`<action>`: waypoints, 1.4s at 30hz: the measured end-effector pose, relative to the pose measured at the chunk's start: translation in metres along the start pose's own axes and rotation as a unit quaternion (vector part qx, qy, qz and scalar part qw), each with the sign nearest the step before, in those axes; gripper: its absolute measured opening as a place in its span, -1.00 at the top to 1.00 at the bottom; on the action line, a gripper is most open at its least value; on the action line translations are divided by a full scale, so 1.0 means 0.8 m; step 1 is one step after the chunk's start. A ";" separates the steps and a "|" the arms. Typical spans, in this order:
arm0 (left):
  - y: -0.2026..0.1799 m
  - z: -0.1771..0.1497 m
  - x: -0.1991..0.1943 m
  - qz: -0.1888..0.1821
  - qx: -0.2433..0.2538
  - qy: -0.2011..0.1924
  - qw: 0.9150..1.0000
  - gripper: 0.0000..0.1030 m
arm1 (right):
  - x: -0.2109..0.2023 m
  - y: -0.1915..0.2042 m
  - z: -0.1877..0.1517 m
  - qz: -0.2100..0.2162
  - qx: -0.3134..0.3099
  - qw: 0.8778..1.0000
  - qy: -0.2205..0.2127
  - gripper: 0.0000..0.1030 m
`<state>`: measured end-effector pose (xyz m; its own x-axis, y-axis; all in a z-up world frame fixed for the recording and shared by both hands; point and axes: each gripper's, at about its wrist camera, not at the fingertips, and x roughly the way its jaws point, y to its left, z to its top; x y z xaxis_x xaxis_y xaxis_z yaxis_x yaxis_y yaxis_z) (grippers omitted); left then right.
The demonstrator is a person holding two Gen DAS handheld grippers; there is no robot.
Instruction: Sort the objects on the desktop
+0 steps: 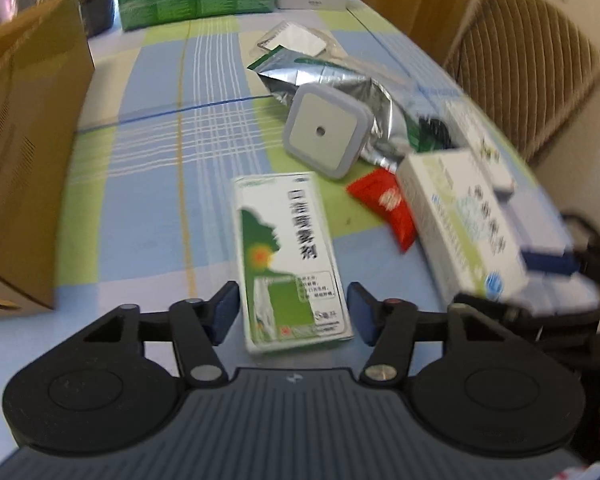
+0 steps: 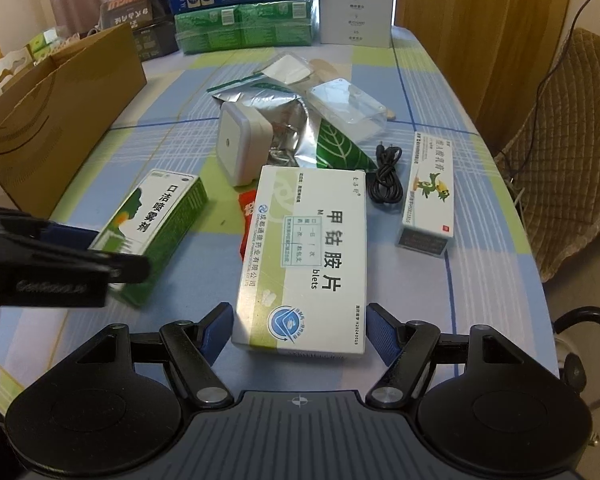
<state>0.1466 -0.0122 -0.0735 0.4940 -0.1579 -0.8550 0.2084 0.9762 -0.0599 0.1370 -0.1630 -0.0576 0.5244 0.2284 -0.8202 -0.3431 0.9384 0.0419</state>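
A green and white spray box (image 1: pixel 288 256) lies flat on the checked tablecloth (image 1: pixel 160 152). My left gripper (image 1: pixel 294 312) straddles its near end, both blue pads against its long sides. In the right wrist view the same spray box (image 2: pixel 152 220) shows with a left finger (image 2: pixel 68 236) on it. A larger white tablet box (image 2: pixel 304 256) sits between the pads of my right gripper (image 2: pixel 300 330), which is shut on its near end. In the left wrist view the tablet box (image 1: pixel 460 224) appears blurred at the right, with a blue pad (image 1: pixel 546 261) on its side.
An open cardboard box (image 2: pixel 60 120) stands at the left. Behind the boxes lie a square white night light (image 2: pixel 240 148), a silver foil bag (image 2: pixel 284 116), a red sachet (image 1: pixel 384 204), a black cable (image 2: pixel 386 176) and a slim ointment box (image 2: pixel 430 192). Green packs (image 2: pixel 244 24) line the far edge.
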 end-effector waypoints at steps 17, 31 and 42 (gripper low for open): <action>-0.002 0.013 0.021 -0.004 0.053 0.000 0.999 -0.02 | 0.028 -0.025 0.019 0.016 0.066 0.998 0.006 -0.38; -0.004 0.020 0.035 0.000 0.064 0.003 0.998 0.00 | 0.037 -0.027 0.021 0.022 0.075 0.997 -0.005 -0.42; -0.006 0.019 0.037 0.004 0.065 0.005 0.998 0.00 | 0.037 -0.025 0.021 0.018 0.076 0.997 -0.004 -0.35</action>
<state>0.1731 -0.0239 -0.0909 0.4879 -0.1483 -0.8602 0.3130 0.9497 0.0138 0.1722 -0.1711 -0.0730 0.5195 0.2645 -0.8125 -0.2408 0.9577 0.1578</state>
